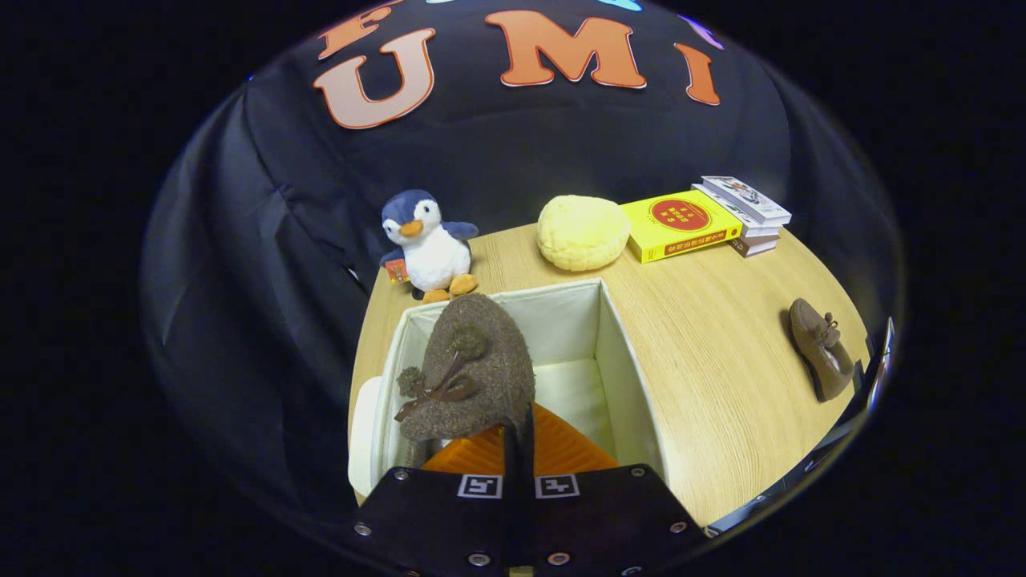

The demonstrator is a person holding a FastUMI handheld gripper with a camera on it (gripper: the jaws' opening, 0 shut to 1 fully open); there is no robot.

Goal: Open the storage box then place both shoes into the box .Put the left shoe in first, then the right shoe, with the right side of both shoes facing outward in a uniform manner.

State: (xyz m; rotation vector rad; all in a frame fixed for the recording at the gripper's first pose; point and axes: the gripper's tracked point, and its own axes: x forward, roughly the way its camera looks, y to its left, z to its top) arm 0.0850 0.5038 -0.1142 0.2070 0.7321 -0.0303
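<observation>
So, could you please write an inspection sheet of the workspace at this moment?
Surface: wooden table.
Job's things: open storage box; one brown shoe held over it, second shoe lying on the table off to the side.
Clutter: penguin plush, yellow cushion, stack of books, all beyond the box.
Grippers: gripper shut on the held shoe.
Cables: nothing seen.
Surroundings: black cloth wall.

no legible txt, book label unreadable
</observation>
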